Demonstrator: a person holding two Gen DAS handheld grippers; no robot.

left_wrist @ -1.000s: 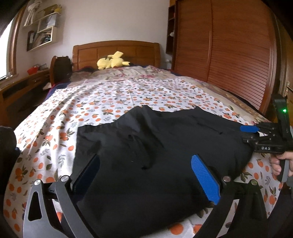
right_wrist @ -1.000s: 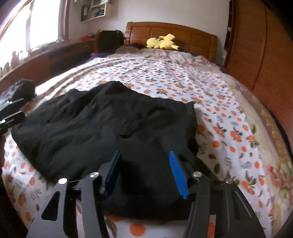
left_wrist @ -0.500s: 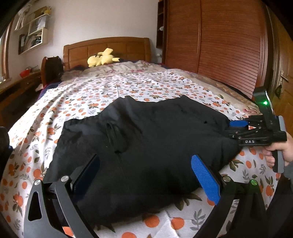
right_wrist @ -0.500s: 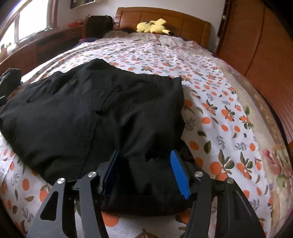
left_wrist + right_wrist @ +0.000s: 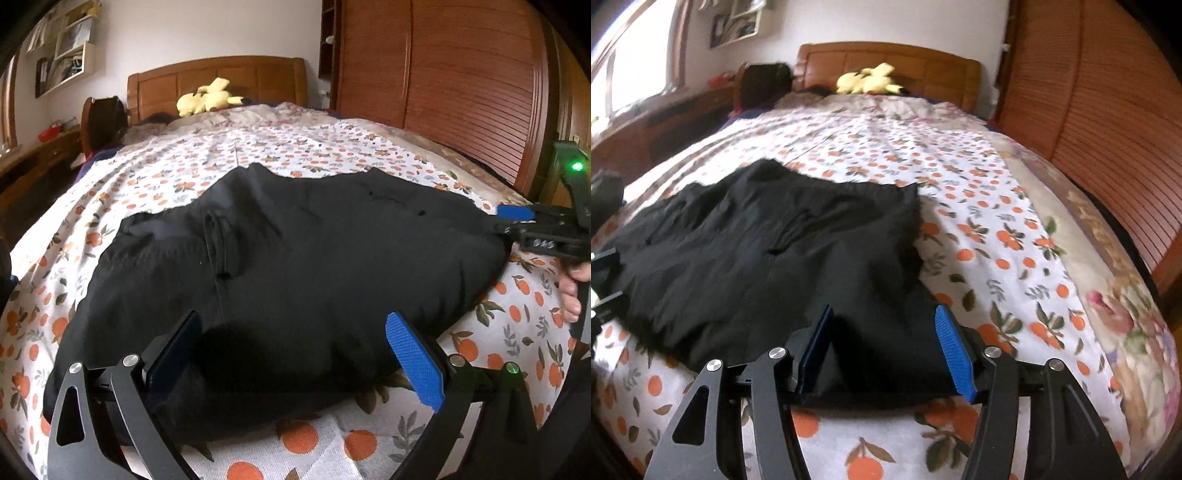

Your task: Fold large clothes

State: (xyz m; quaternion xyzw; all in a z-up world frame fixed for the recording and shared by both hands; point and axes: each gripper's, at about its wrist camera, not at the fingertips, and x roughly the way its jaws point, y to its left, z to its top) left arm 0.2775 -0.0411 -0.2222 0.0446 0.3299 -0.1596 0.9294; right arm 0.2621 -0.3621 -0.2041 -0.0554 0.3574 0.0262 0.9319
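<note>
Black garment (image 5: 768, 254) between the right tool (image 5: 882, 350) pads, just widened; left tool (image 5: 295, 354) wide.

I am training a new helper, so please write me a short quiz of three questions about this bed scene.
1. True or false: the black garment lies on the bedsheet.
2. Which toy sits by the headboard? A) yellow plush B) red ball C) blue car
3. Fill in: the jaws of the right gripper, which have just been opening, stand apart at the garment's near ____.

Key: 1 true. 2 A, the yellow plush. 3 edge.
</note>
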